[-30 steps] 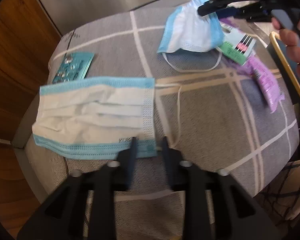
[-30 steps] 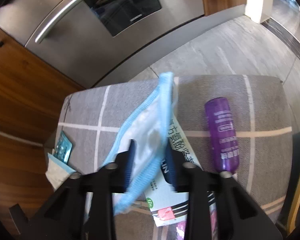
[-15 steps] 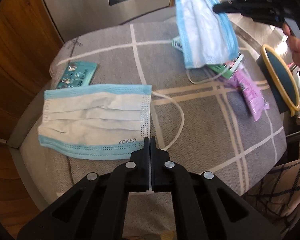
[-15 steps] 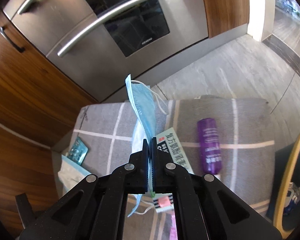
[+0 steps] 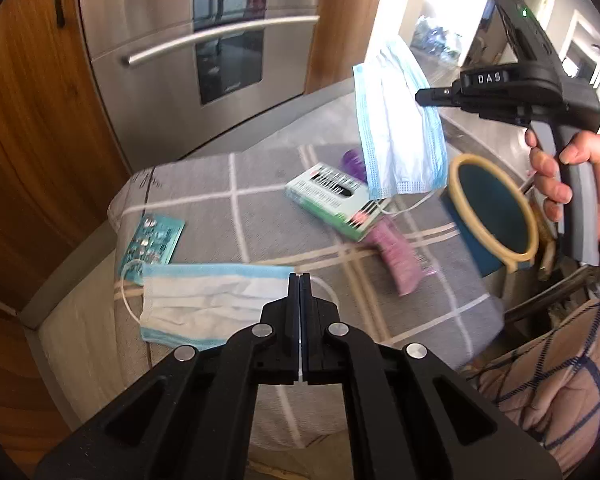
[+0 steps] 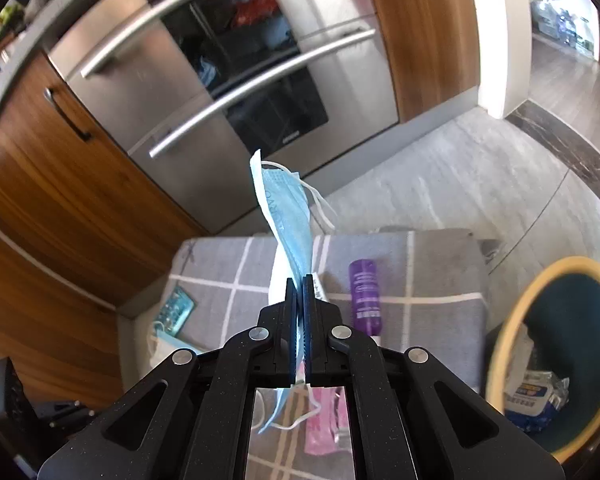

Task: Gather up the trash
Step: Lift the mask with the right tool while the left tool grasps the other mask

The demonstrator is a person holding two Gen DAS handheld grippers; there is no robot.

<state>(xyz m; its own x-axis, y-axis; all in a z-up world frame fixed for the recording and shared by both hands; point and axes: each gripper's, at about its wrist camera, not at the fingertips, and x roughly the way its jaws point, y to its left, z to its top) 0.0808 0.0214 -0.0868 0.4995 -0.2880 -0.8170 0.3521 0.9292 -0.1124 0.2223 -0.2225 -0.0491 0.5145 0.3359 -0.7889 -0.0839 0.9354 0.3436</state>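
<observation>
Your right gripper (image 6: pixel 299 280) pinched a pleated blue-and-white paper face mask (image 6: pixel 286 216), hanging clear of the grey checked cushion (image 5: pixel 260 216); your left gripper (image 5: pixel 300 280) pinched the edge of a second such mask (image 5: pixel 208 300), near left.

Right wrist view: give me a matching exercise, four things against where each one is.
1. pale blue pleated face mask
2. purple plastic bottle
3. teal foil blister pack
4. white and blue wrapper

A. inside the yellow-rimmed teal bin
B. on the grey checked cloth, right of the fingers
C. clamped in the right gripper
D. at the cloth's left edge

Pairs: 1-C; 2-B; 3-D; 4-A
</observation>
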